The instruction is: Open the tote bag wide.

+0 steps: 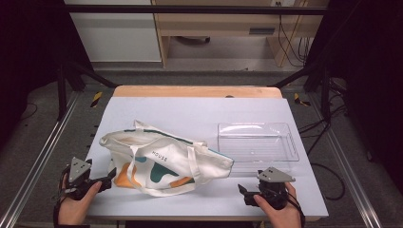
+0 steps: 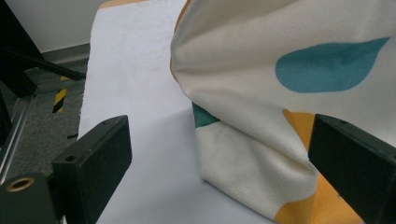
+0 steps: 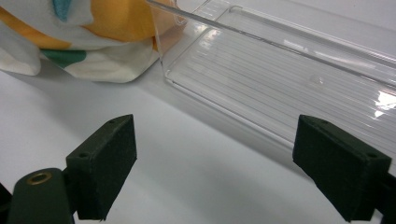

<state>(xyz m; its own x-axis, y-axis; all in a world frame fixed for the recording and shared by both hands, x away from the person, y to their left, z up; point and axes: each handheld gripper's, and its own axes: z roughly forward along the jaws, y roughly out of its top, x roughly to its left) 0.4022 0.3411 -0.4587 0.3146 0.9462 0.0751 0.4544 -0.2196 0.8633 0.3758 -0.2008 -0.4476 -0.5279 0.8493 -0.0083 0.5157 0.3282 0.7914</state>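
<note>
A cream tote bag (image 1: pixel 161 161) with teal and orange shapes and long handles lies on its side at the left middle of the white table cover (image 1: pixel 190 111). To its right stands an empty clear plastic tray (image 1: pixel 257 141). My left gripper (image 1: pixel 110 179) sits at the bag's near left corner with its jaws wide. In the left gripper view that bag corner (image 2: pixel 243 154) lies just ahead of my left gripper (image 2: pixel 219 135), and the pads do not press on it. My right gripper (image 1: pixel 243 194) rests near the front edge, open with nothing between its pads. The right gripper view has the tray (image 3: pixel 289 88) ahead of my right gripper (image 3: pixel 217 135).
A wooden strip (image 1: pixel 195 91) runs along the table's far edge. Metal rails (image 1: pixel 43 152) flank the table on both sides, with dark floor and cables beyond. Bare white cover (image 1: pixel 209 197) lies between the two grippers at the front.
</note>
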